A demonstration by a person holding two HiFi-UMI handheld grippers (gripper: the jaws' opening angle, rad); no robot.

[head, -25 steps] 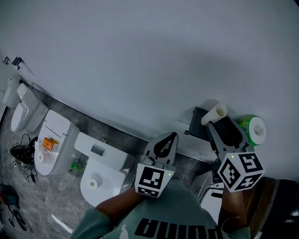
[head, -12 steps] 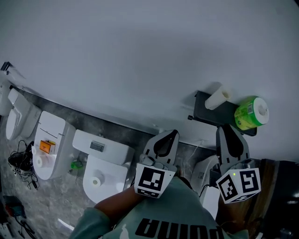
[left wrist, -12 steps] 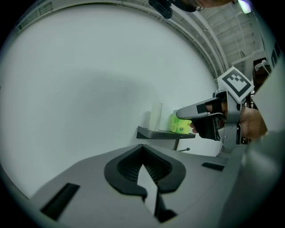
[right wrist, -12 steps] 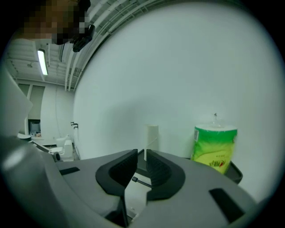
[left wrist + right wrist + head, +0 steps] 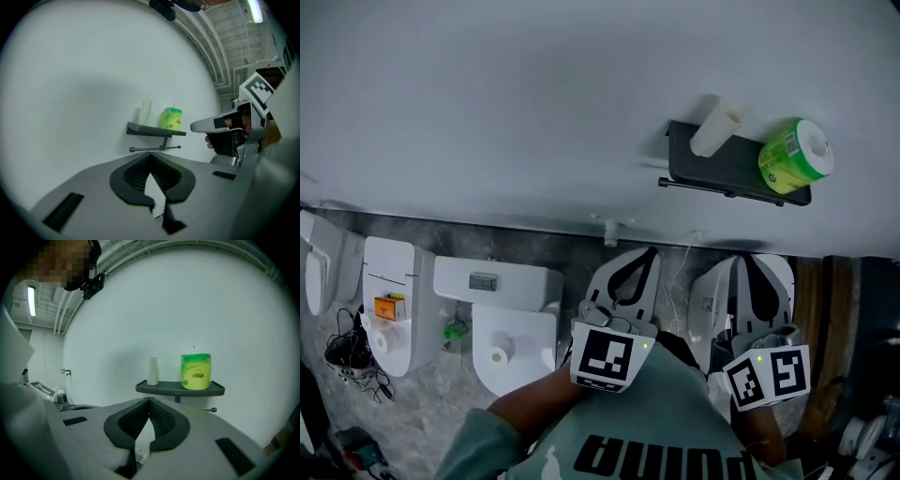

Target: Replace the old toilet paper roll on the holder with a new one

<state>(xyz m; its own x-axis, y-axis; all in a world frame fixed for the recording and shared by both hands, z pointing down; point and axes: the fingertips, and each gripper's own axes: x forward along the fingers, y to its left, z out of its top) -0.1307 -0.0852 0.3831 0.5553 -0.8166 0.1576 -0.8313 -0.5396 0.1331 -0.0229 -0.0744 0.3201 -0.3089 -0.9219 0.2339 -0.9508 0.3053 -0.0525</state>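
My left gripper [image 5: 150, 157] and right gripper [image 5: 149, 401] are clenched, empty; I could knock the seemingly loose green roll [image 5: 196, 371] off the shelf [image 5: 180, 389].

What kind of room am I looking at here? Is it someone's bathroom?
Probably a toilet showroom or test room, not a home bathroom: several toilets stand in a row along one wall, and a mounted paper holder carries a bare cardboard tube and a green-wrapped roll.
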